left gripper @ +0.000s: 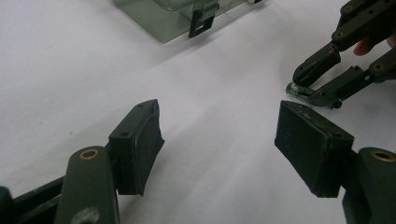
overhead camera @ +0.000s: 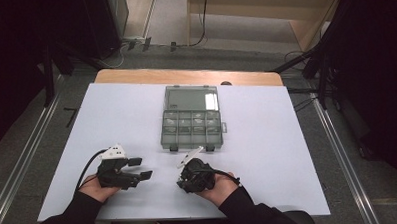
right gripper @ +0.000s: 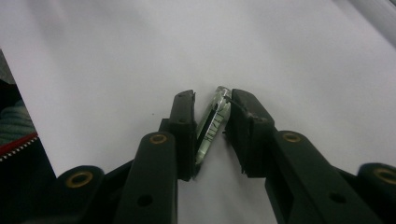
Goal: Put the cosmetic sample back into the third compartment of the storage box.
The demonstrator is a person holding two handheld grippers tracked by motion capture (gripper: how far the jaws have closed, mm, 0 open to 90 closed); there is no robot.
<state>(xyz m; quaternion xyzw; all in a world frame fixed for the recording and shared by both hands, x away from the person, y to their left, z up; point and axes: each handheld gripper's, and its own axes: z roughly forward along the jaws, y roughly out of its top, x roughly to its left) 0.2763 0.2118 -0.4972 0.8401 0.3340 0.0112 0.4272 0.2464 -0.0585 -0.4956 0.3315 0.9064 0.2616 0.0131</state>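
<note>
I've got my right gripper (right gripper: 211, 128) clamped on the small glass vial (right gripper: 212, 126) between its pads to lift it, while my left gripper (left gripper: 219, 144) waits wide open alongside.

The contents of the compartment box (overhead camera: 192, 123) were too small to identify in the high view, and the left gripper view cut the box off at its top edge. The small clear item (right gripper: 212, 123) between the jaws of the right gripper (right gripper: 211, 122) could not be identified; its lower end was hidden behind the left-hand jaw there, and whether both pads pressed on it could not be told. The counter (overhead camera: 267, 139) had its near edge covered by the person's sleeves.
</note>
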